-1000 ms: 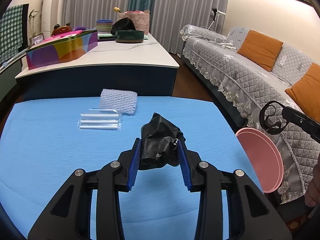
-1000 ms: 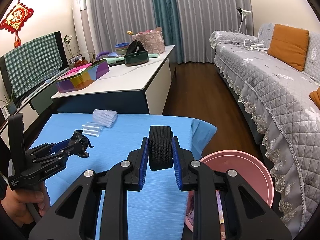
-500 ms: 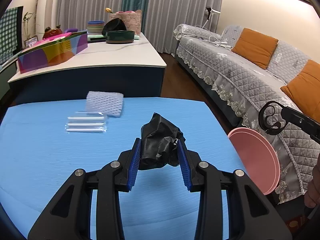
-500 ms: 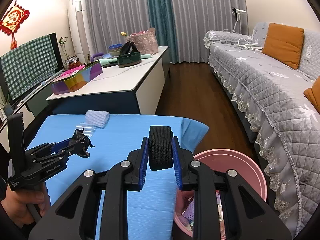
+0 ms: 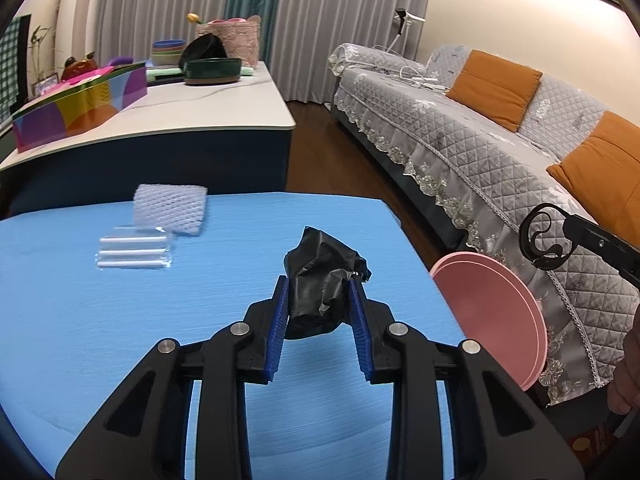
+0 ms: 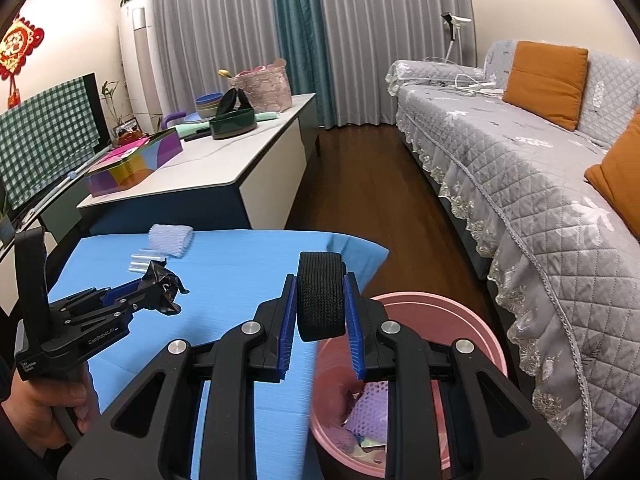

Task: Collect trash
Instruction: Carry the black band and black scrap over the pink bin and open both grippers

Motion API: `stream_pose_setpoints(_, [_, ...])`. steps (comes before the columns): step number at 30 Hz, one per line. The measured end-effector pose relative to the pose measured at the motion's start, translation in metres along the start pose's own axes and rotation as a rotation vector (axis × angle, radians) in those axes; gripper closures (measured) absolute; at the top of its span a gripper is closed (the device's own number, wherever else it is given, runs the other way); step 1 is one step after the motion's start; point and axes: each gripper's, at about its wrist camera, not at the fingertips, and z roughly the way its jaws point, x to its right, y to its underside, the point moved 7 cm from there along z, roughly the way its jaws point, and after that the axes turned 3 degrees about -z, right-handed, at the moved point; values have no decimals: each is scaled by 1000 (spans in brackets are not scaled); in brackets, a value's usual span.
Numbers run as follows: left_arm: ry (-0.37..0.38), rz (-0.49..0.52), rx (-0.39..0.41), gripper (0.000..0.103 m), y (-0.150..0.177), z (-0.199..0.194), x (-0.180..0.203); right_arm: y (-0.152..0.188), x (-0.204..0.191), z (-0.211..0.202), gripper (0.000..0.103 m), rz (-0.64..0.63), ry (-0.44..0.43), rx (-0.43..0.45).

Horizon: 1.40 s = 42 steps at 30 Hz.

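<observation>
Your right claw, clamped on the black roll, sits nearest the pink bin, just below and right; your left claw, jaws closing on crumpled black plastic, is over the tabletop.

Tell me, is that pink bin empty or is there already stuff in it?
Not empty. The right wrist view looks down into the pink bin, and purple foam netting and other scraps lie at its bottom.

Mesh sleeve behind straws (both on table), bin right

A home living room — quilted grey sofa with orange cushions, long curtains.
</observation>
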Motion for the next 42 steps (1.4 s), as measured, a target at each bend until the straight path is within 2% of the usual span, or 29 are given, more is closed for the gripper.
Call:
stream_pose_setpoints(14, [70,54,2,74,0,11,48,11,44,-9,79,27,92,-16])
stream_pose_setpoints(23, [166,123,19,74,7,14,100,19,75,-16,79,38,155,-25])
stream_pose_setpoints(33, [244,167,-4,74,21,30,146,28,88,-12,79,26,192,-49])
stream_pose_setpoints(42, [291,180,-39,73,34,42,166,32,93,-9,79,32,200,-62])
